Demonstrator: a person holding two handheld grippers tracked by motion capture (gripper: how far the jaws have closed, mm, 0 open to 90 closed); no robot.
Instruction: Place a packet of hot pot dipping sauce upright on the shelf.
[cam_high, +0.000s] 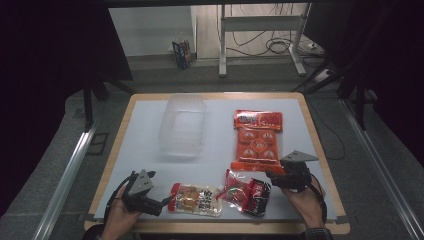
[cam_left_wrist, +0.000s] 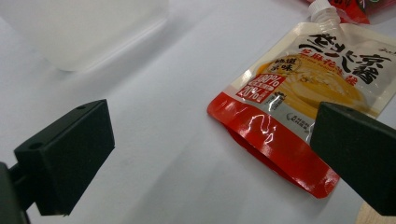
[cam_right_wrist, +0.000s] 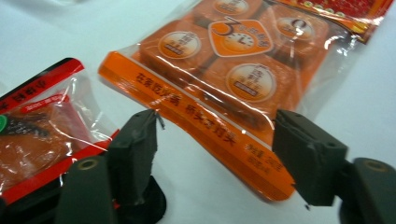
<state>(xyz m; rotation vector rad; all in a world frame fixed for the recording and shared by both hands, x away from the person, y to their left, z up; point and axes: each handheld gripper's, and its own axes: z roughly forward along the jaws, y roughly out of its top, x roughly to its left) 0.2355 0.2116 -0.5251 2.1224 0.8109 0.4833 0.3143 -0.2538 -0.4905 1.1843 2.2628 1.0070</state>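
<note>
The right gripper (cam_right_wrist: 215, 154), fingers open, straddled the near edge of the orange pack (cam_right_wrist: 219, 84) lying right of centre on the table (cam_high: 145, 130). Closing squarely on the sealed strip seemed advisable. The left gripper (cam_left_wrist: 210, 163) stood open.

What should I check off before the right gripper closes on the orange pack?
1. Orange multipack lies flat on the table, near edge toward the right gripper: ok.
2. That edge sits between the right fingers, which straddle it: ok.
3. Pads pressing on the pack: not ok; gaps show on both sides.
4. Red snack bag out of the grip: cannot tell; it lies right beside the other finger.
5. Left gripper open, holding nothing, with the spouted pouch beside one finger: ok.
6. Clear plastic container stands empty, apart from the packs: ok.
</note>
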